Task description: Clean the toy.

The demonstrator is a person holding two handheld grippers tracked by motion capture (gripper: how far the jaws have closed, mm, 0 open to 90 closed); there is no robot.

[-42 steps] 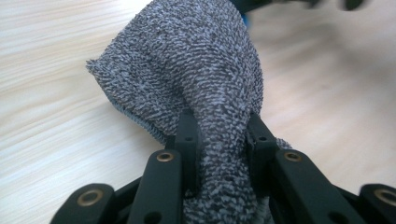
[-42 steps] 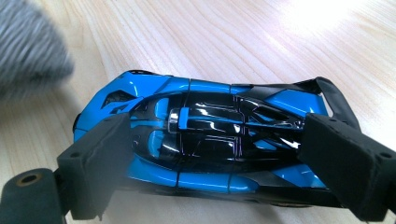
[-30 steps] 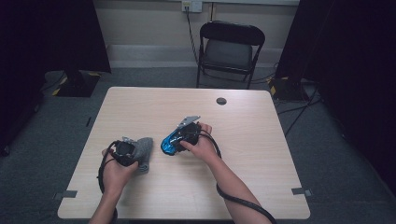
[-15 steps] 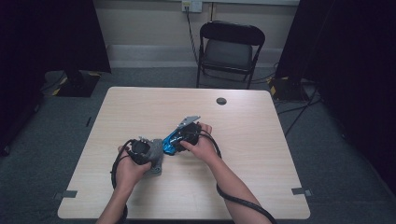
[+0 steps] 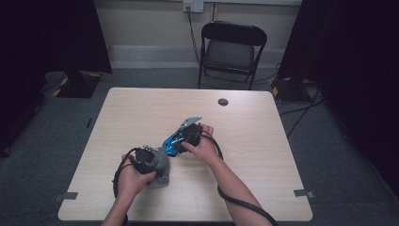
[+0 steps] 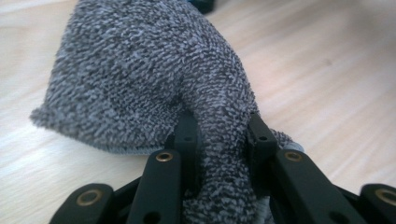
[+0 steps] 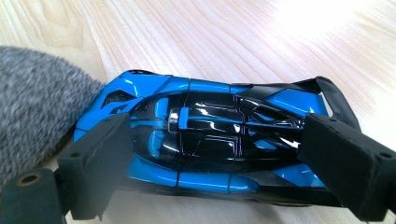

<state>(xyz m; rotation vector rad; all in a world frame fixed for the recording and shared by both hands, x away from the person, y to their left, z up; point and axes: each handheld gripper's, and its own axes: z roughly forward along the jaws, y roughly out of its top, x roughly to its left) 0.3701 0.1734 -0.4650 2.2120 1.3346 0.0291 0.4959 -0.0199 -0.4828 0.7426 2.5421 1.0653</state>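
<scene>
A blue and black toy car [image 7: 205,130] lies on the wooden table [image 5: 263,141], and my right gripper [image 7: 217,142] is shut on it, one pad at each end. From above, the car [image 5: 170,143] sits just left of the right hand. My left gripper [image 6: 219,135] is shut on a bunched fold of a grey terry cloth [image 6: 140,70]. The rest of the cloth [image 5: 161,165] drapes onto the table in front of the left hand. In the right gripper view the cloth [image 7: 32,102] reaches the car's nose.
A small black round disc [image 5: 223,101] is set in the table near its far edge. A black folding chair [image 5: 233,47] stands behind the table. Dark curtains hang on both sides. The grippers' cables trail towards the near edge.
My left hand has carried the grey cloth to the right, from a gap away up to the car's nose. The right hand and the car have stayed put.
</scene>
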